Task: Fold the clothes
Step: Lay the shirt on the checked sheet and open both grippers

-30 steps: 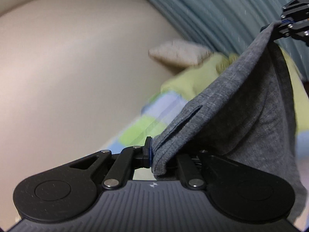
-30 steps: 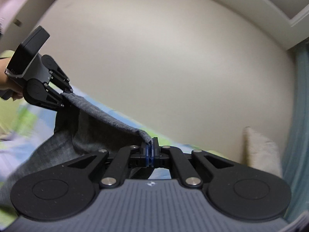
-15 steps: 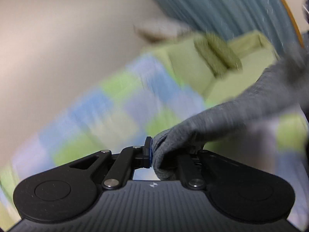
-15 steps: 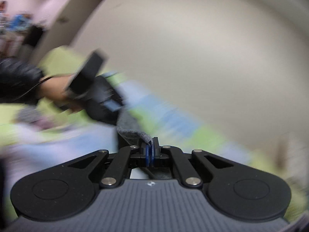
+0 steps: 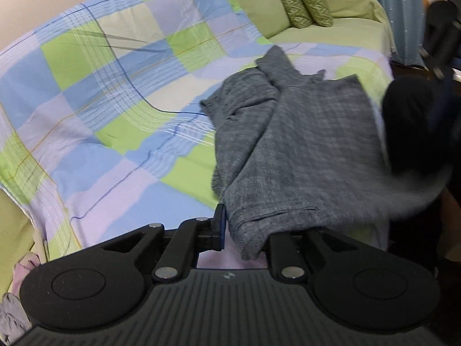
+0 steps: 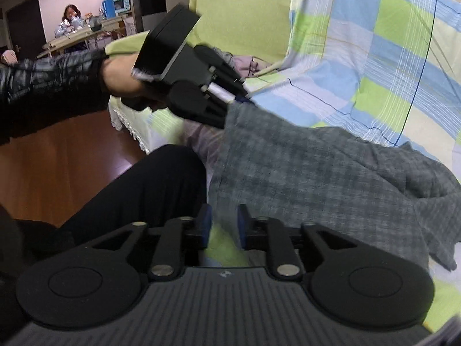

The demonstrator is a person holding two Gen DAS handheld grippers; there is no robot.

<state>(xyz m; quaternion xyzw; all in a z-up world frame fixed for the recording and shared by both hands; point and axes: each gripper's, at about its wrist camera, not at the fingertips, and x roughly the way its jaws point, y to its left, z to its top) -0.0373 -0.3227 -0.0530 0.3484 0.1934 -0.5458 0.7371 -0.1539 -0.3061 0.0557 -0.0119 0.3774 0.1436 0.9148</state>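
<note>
A grey knit garment [image 5: 296, 144] lies spread and rumpled on the checked sheet [image 5: 115, 86] over a sofa. My left gripper [image 5: 245, 230] is shut on the garment's near corner; cloth hides its right finger. In the right wrist view the left gripper [image 6: 242, 99] holds that corner just above the sheet. My right gripper [image 6: 223, 226] is open, its blue-padded fingers [image 6: 205, 225] apart and empty, with the garment's [image 6: 331, 178] edge just beyond the tips.
Two green patterned cushions [image 5: 302, 3] sit at the sofa's far end. My dark-clad knee [image 6: 149, 184] is by the sofa's front edge, above the wooden floor [image 6: 57, 158]. A person sits at a table [image 6: 72, 37] across the room. A blue curtain [image 5: 403, 5] hangs behind.
Both grippers swung down from holding the garment up in the air. The garment now lies on the sheet. My right gripper has opened and let go; the left still grips its corner.
</note>
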